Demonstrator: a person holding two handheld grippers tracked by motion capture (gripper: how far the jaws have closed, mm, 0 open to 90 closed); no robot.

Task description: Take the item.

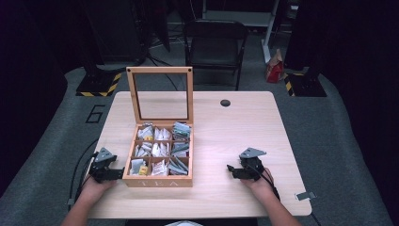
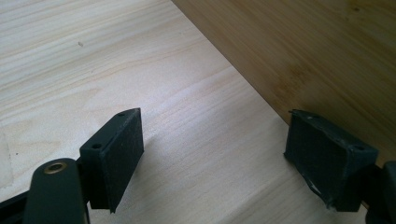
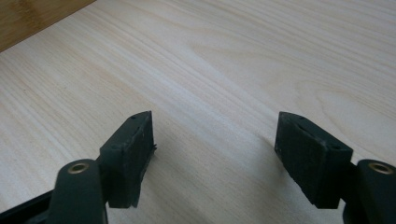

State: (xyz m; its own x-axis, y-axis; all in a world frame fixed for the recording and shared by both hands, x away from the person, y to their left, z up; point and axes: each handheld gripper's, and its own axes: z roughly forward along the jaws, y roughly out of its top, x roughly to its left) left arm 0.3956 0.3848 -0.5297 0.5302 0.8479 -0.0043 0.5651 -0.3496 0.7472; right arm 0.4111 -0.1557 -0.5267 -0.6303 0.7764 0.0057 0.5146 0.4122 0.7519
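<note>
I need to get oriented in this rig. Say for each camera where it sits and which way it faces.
High view: above the person's side, facing forward and down on the table; forearms, left tool, right tool.
Left gripper view: rides the left tool, facing the tea box wall; open jaws.
Right gripper view: rides the right tool, facing the tabletop; open jaws.
Shared: all show table and tea box.

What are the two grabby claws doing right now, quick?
Left gripper: open, holding nothing, beside the wooden tea box.
Right gripper: open, holding nothing, over the bare table.
</note>
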